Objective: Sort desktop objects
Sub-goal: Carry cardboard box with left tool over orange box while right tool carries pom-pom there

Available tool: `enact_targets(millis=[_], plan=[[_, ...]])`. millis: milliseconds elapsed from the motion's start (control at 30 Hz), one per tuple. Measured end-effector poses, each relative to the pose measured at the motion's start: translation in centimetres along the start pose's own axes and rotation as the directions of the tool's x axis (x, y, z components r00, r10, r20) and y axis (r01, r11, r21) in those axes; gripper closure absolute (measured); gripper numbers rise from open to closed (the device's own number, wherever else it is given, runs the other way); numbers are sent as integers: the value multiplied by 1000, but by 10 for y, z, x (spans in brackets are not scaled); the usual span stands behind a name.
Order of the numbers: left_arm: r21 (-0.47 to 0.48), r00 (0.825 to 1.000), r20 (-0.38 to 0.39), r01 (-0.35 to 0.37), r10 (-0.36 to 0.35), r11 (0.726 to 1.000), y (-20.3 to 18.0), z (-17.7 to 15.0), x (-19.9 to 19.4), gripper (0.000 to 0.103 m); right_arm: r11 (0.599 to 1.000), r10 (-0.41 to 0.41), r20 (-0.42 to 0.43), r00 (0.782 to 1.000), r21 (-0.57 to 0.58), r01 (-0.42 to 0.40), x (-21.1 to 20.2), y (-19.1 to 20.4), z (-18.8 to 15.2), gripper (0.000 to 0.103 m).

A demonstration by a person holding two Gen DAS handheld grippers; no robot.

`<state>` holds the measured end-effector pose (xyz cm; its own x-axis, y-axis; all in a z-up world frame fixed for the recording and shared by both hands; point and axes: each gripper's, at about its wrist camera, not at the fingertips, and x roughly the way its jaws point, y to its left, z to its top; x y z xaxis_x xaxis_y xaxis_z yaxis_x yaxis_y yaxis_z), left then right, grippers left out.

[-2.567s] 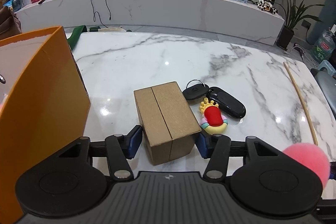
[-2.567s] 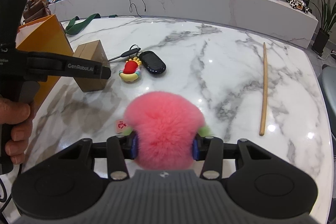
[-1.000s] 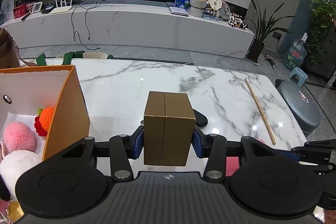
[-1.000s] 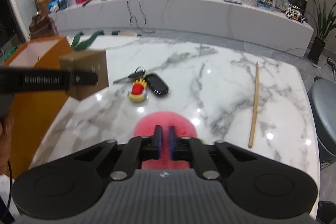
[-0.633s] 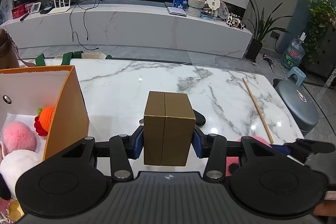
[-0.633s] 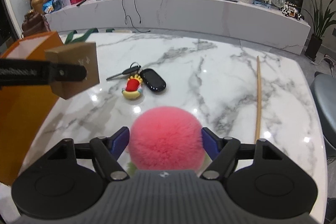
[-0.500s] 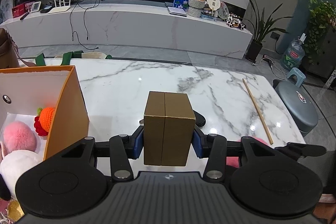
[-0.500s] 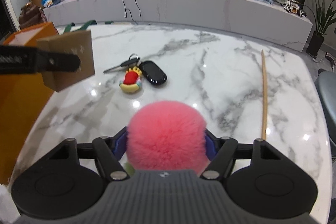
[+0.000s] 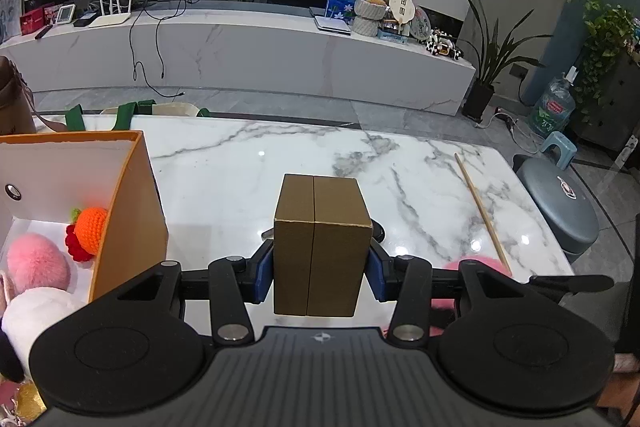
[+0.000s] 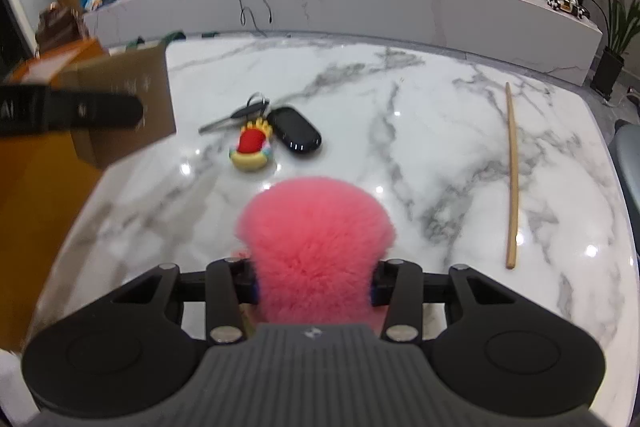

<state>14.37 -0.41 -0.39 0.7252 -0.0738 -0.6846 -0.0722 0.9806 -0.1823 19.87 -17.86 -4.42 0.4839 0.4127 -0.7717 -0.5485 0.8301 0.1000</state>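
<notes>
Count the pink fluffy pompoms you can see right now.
2. One pink pompom lies inside the orange box, beside a white plush. The other pink pompom sits between the closing jaws of the right tool. More may be hidden in the box.

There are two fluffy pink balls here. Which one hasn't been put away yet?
The pink pompom between the fingers of the right gripper, whose jaws are closing on it over the marble table. The other pink pompom already lies inside the orange box.
</notes>
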Motion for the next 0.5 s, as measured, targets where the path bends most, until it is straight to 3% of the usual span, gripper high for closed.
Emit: enact_targets(millis=[500], plan=[[-10, 998, 58, 37, -36, 999, 4, 8, -40, 50, 1000, -19, 141, 990, -4, 20, -55, 17, 30, 58]])
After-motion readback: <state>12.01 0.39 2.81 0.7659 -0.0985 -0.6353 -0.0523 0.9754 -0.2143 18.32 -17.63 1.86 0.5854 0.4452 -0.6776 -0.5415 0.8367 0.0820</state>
